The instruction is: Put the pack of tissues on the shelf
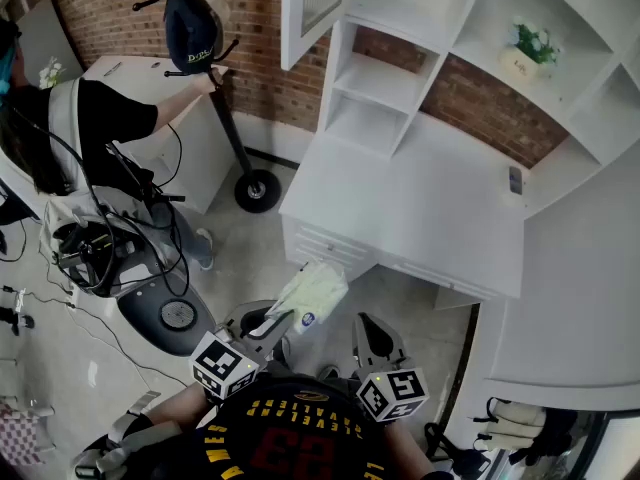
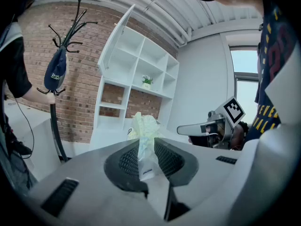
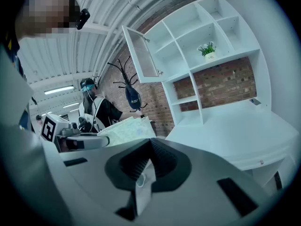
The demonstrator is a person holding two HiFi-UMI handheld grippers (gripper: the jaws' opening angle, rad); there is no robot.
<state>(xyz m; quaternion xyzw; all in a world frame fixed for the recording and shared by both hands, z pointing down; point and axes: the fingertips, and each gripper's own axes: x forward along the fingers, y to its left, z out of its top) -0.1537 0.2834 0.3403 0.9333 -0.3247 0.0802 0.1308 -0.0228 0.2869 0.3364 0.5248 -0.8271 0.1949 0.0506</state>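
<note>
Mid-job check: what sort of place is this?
Likely a mock room set up in a workshop or studio: a white shelf unit against a brick wall, a coat stand, and a tangle of cables.

I see my left gripper (image 1: 268,324) holding the tissue pack (image 1: 315,288) by one end, near the white desk's (image 1: 430,208) edge. My right gripper (image 1: 373,331) hangs beside it, apart from the pack.

The head view looks steeply down from above on the table (image 1: 420,198) and shelf (image 1: 370,78). The 2 gripper views sit close behind their jaws, facing forward toward the same shelf.
</note>
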